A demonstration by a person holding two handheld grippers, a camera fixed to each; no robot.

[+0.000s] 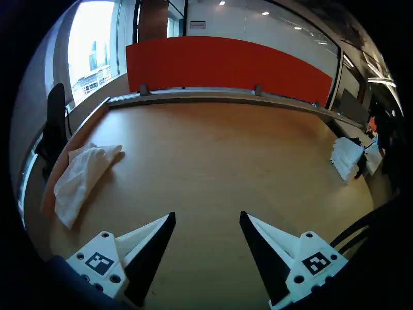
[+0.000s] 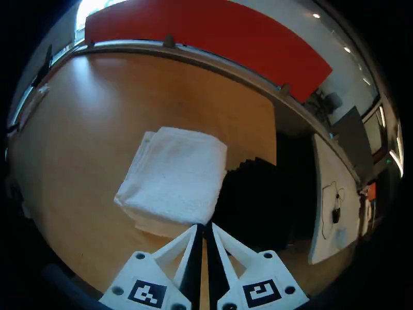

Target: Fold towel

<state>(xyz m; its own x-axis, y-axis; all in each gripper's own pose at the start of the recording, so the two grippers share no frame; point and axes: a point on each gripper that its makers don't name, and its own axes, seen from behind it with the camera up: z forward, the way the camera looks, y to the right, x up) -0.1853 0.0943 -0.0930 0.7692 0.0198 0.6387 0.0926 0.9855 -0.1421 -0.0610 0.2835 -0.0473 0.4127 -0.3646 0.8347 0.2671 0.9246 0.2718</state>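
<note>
Wood-grain laminate covers the broad tabletop [image 1: 217, 155] beneath both tools. In the left gripper view, the left gripper [image 1: 206, 214] hovers over bare table with its two black-faced white fingers spread wide apart and nothing between them. A crumpled white cloth towel [image 1: 82, 175] lies loose near the table's left edge, well apart from those fingers. A neat pile of folded white towels [image 1: 346, 157] sits at the far right edge of the same table. Along the back of the table stands a long red partition panel [image 1: 227, 64] on a grey rail. A black office chair [image 1: 54, 129] stands beyond the left edge, in front of a bright window [image 1: 93, 57].

In the right gripper view, the right gripper [image 2: 205, 226] has its fingers drawn together, with only a thin slit between them. Their tips sit right at the near edge of a folded white terry towel [image 2: 175, 181]. I cannot tell whether any cloth is pinched between them. This towel lies flat in squared layers on the tabletop [image 2: 77, 129], its right side close to the table's edge, with dark floor beyond. The red partition panel [image 2: 206, 36] runs across the top. Farther right stands a white desk [image 2: 330, 170] carrying a dark mouse [image 2: 335, 214] on a thin cable.
</note>
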